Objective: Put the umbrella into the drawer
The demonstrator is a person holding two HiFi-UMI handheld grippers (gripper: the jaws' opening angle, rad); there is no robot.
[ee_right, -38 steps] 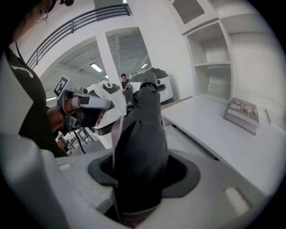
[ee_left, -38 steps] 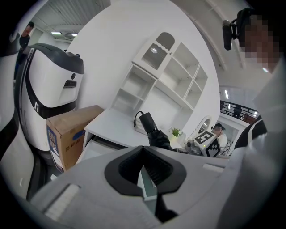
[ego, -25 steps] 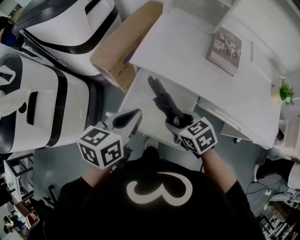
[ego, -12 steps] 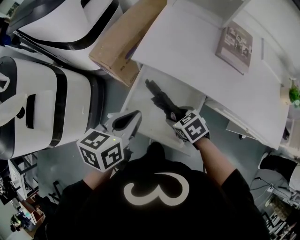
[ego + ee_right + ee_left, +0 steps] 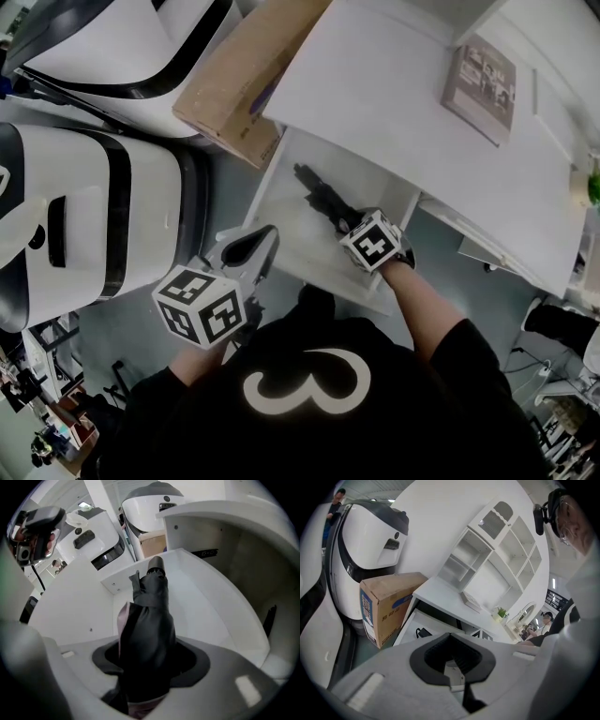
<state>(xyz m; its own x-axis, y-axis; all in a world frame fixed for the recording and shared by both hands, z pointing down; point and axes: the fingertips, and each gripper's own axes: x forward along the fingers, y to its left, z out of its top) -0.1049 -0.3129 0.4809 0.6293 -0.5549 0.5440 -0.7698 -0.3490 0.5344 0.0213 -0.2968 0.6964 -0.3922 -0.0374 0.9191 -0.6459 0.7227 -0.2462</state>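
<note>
A folded black umbrella lies lengthwise over the floor of the open white drawer, its handle end pointing toward the drawer's far left corner. My right gripper is shut on its near end, steeply tipped down inside the drawer. In the right gripper view the umbrella fills the space between the jaws, and the drawer walls rise around it. My left gripper hangs at the drawer's near left edge. Its jaws meet at the tips around an empty padded hollow.
The drawer sits under a white desk with a book on top. A cardboard box stands to the desk's left. Large white-and-black machines fill the left side. A white shelf unit rises behind the desk.
My right gripper has sunk with the umbrella from above the drawer down into it. The left gripper has dropped a little beside the drawer's near edge.
</note>
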